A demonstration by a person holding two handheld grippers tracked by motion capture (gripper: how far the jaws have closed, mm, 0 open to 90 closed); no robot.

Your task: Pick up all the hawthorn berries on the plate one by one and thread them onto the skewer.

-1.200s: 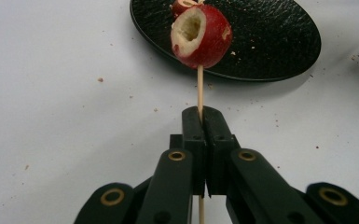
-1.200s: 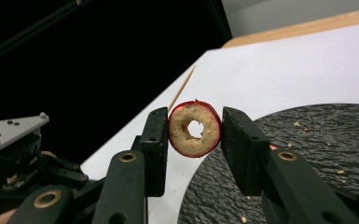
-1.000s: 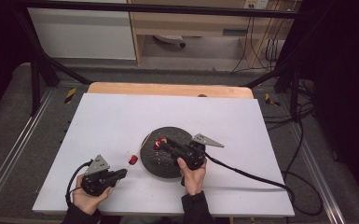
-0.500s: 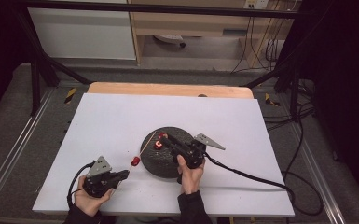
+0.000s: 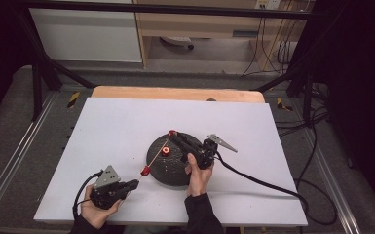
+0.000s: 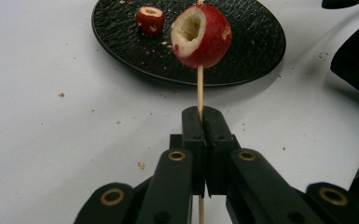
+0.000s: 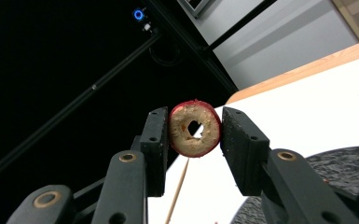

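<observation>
A: Item one, the plate (image 5: 175,170). Condition?

B: Black, round, rough-surfaced, resting on the white table (image 5: 112,126). Crumbs lay on the plate and on the table beside it. It served as the reference for all else.

A: Item two, the skewer (image 5: 157,154).

B: A thin wooden stick, slanting from off the plate's near-left edge up over the plate's middle. The left gripper (image 5: 135,184) sat just off that near-left edge, its jaws together and clamped on the skewer's lower end, as the left gripper view (image 6: 200,114) showed plainly.

A: Fruit pieces?

B: Three red, cored pieces. The first fruit (image 6: 200,36) was threaded on the skewer, above the plate's near-left rim and a little beyond the left gripper's tips; its hollowed pale core faced the camera. The second fruit (image 6: 149,19) lay loose on the plate, near its centre (image 5: 166,151). The third fruit (image 7: 195,129) was a ring with a hole through it, held above the plate's far side.

A: Held by what?

B: The right gripper (image 5: 171,133), reaching across the plate from its right side. Its jaws pressed on the ring from both sides. The skewer's upper end stood just below the ring; whether it entered the hole could not be told.

A: Hands?

B: One on each gripper, at the plate's near side.
</observation>
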